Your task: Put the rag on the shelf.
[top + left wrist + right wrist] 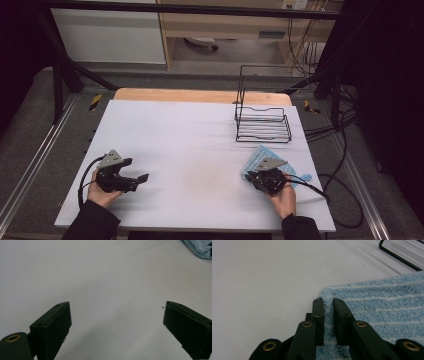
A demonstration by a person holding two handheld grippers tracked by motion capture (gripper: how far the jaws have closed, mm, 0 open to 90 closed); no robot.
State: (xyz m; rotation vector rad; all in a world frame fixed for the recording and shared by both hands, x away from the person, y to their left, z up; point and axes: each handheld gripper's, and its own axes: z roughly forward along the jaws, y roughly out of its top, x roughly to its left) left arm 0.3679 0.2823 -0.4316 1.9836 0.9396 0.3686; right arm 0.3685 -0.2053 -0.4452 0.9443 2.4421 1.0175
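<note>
Black left claw [141, 172] rests wide open on bare white worktop [190, 135], holding nothing, well apart from the towel. Right claw [328, 301] is nearly closed, pinching the near edge of the blue terry towel [382, 307] lying flat. Grasp made; lifting left. Wire rack [263, 116] stands beyond the right claw, path clear.

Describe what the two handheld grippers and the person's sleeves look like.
Both the left gripper and the right gripper are black, each topped by a grey three-cornered plate and trailing a black cable. The gripper views show flat, blocky black jaws on linkage arms with brass-coloured pivot rings. The person wears dark sleeves reaching to the wrists.
</note>
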